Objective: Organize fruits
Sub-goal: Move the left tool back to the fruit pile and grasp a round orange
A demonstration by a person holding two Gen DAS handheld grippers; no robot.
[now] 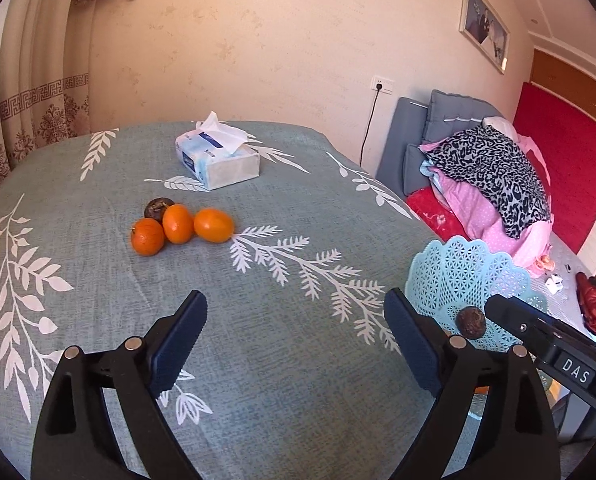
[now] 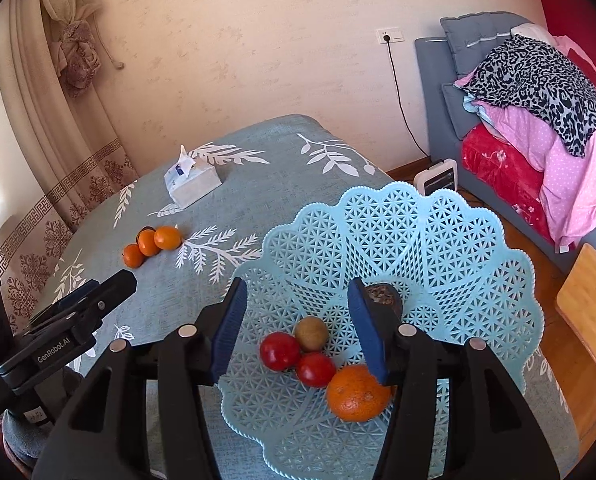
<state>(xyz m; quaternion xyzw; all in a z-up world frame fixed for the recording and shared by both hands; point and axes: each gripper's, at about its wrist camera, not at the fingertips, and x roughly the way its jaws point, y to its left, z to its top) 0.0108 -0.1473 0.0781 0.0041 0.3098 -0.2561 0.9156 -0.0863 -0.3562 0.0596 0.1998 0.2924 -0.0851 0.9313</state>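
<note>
Three oranges (image 1: 180,227) and a dark passion fruit (image 1: 158,207) lie together on the table; they also show in the right wrist view (image 2: 150,243). A light-blue lattice basket (image 2: 437,248) stands at the table's right edge and holds two red fruits (image 2: 280,350), a brownish fruit (image 2: 311,333), an orange (image 2: 357,392) and a dark fruit (image 2: 383,296). My left gripper (image 1: 296,320) is open and empty over the cloth, near of the oranges. My right gripper (image 2: 296,300) is open and empty above the basket.
A tissue box (image 1: 217,161) stands at the back of the table (image 1: 278,360), which is covered by a leaf-patterned cloth. A bed with piled bedding (image 1: 493,184) lies to the right, past the table edge. A curtain (image 1: 30,92) hangs at the left.
</note>
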